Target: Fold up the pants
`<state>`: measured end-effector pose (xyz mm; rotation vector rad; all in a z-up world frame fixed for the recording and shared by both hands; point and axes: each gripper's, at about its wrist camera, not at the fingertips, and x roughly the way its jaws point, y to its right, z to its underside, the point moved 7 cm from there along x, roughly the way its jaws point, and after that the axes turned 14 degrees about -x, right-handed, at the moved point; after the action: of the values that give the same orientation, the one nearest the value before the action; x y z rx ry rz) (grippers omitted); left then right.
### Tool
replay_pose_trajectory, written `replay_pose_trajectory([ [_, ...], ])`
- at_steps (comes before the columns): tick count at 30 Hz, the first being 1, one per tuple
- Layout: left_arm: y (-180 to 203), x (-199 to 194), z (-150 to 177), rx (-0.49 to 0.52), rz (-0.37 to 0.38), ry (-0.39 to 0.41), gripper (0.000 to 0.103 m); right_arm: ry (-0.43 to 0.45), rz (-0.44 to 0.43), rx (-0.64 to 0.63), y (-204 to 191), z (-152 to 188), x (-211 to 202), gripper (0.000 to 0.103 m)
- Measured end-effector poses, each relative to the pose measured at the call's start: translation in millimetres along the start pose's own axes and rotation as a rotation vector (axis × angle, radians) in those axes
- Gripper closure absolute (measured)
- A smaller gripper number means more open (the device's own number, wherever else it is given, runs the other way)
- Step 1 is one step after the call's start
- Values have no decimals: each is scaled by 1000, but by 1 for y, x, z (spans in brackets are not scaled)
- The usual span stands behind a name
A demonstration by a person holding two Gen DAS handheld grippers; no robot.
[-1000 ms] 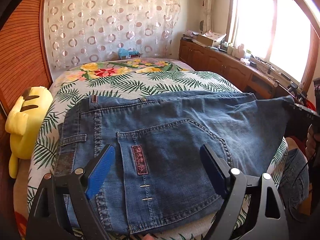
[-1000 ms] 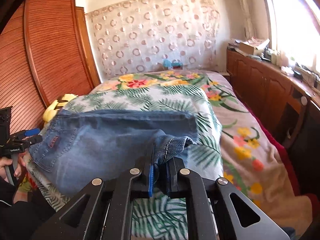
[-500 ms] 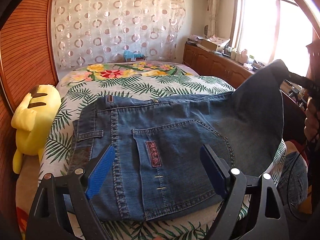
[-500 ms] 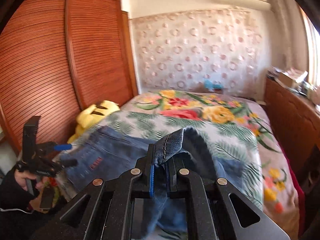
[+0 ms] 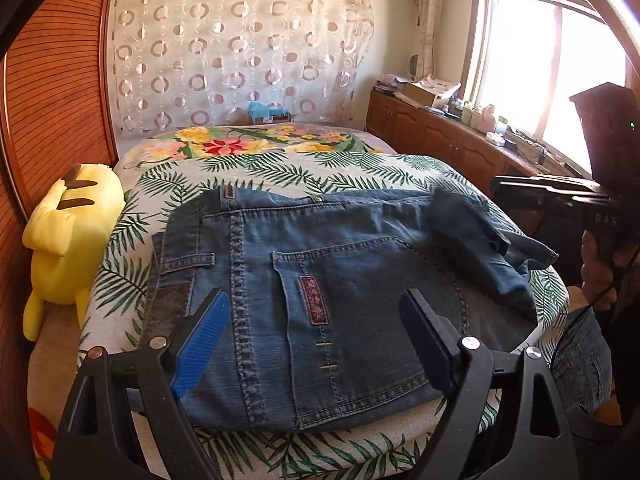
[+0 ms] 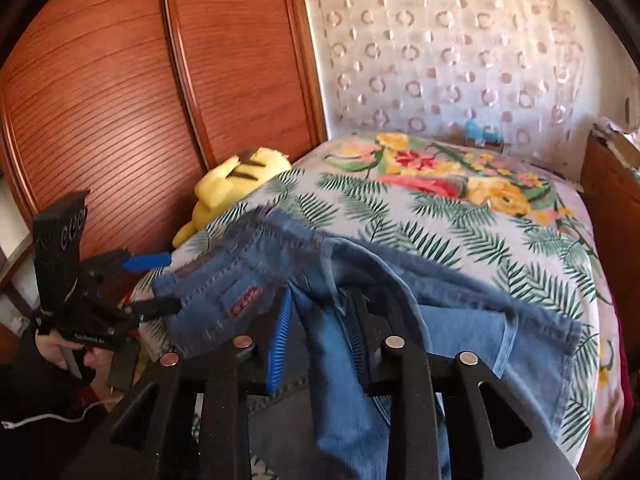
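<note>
Blue jeans (image 5: 320,280) lie on the leaf-print bed (image 5: 280,168), waistband to the left, back pocket up. The leg end (image 5: 480,240) is folded back over the seat in a loose heap. My left gripper (image 5: 316,340) is open and empty, just above the near edge of the jeans. In the right wrist view my right gripper (image 6: 320,336) has its jaws parted, with jeans fabric (image 6: 344,360) draped loosely between them. The right gripper also shows at the right edge of the left wrist view (image 5: 560,192), and the left gripper shows in the right wrist view (image 6: 148,284).
A yellow plush toy (image 5: 68,240) lies at the bed's left edge against the wooden wardrobe (image 6: 120,100). A wooden cabinet (image 5: 440,140) with clutter runs under the window on the right. A patterned curtain (image 5: 240,48) hangs behind the bed.
My right gripper carried the leg end up and leftward over the seat, then opened its jaws; the leg now rests in a heap on the jeans. The left gripper stayed open and drew back slightly.
</note>
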<state>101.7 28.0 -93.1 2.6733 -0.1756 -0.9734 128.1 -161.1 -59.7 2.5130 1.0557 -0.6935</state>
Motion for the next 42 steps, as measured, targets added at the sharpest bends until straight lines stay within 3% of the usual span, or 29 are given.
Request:
replay_pose_trajectory([
  [3, 6, 4, 3, 5, 8, -8, 16, -14, -1, -4, -2, -1, 3, 61],
  [14, 32, 36, -8, 24, 71, -40, 16, -36, 178, 87, 41, 28, -14, 61],
  [24, 77, 72, -14, 120, 124, -91, 17, -97, 207, 194, 58, 68, 3, 61],
  [30, 88, 94, -5, 154, 123, -149, 48, -124, 183, 256, 62, 78, 3, 60],
  [32, 89, 99, -2, 160, 115, -161, 55, -132, 163, 276, 65, 83, 10, 60],
  [40, 91, 90, -1, 172, 136, -123, 85, -128, 82, 349, 69, 83, 24, 60],
  [41, 93, 87, -1, 176, 143, -118, 87, -126, 66, 346, 68, 83, 26, 61],
  [42, 94, 83, -2, 179, 149, -110, 87, -121, 58, 341, 68, 82, 26, 72],
])
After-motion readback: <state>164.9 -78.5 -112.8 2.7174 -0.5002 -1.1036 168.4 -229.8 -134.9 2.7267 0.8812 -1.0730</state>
